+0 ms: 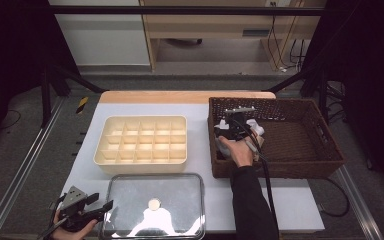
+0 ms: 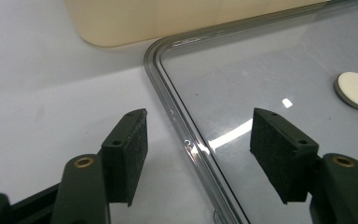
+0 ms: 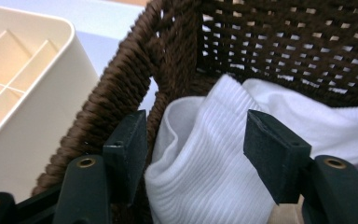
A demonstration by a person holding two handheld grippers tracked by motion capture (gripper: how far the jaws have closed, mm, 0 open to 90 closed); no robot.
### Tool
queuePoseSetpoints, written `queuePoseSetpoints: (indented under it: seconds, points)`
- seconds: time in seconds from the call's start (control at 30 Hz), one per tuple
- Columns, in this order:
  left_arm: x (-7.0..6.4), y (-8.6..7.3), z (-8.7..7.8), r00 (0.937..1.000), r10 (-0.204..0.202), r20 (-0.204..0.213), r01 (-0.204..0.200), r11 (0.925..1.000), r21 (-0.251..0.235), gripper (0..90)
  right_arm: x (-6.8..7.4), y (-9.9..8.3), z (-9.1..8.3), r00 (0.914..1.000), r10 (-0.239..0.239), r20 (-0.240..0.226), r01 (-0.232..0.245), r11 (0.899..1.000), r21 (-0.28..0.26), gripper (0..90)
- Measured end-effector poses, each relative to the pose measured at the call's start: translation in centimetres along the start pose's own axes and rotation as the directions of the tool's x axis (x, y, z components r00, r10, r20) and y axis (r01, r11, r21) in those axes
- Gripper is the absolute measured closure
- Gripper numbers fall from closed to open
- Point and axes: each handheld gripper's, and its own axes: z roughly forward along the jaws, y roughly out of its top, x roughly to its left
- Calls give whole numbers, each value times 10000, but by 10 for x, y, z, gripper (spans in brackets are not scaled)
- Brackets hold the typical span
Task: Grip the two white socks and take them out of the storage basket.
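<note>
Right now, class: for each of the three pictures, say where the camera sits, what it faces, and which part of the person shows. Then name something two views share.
High view: above the person's side, looking forward and down on the table; both hands show, with the left claw and right claw.
Left gripper view: rides the left claw, open astride the clear lid's rim.
Right gripper view: rides the right claw, open around a white sock in the wicker basket.
Shared: the cream divided tray appears in all three.

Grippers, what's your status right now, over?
Right gripper open, jaws around white sock in wicker basket. Left gripper open over clear lid's rim. Nothing blocking.
</note>
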Motion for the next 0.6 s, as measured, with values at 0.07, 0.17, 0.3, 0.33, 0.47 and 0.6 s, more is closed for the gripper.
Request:
queuePoseSetpoints:
  seconds: [0.07,0.17,0.3,0.33,0.47,0.6]
  points:
    - [0,0,0,10000,15,-2,-15,10000,-4,363,0,0,2,10000,56,28,-57,9998,196,402]
    - [0,0,0,10000,2,8,-2,10000,9,363,1,-1,3,9999,-95,144,89,9992,387,451]
    - [0,0,0,10000,4,16,-4,10000,1,364,3,-1,6,9992,-218,330,192,9968,771,557]
    - [0,0,0,10000,1,20,-1,10000,1,364,3,-1,7,9992,-165,371,132,9961,876,604]
    - [0,0,0,10000,11,27,-11,10000,8,364,1,-1,8,9993,-103,351,59,9924,1227,748]
    - [0,0,0,10000,1,33,-1,10000,3,364,-1,-1,8,9997,148,171,-169,9910,1330,846]
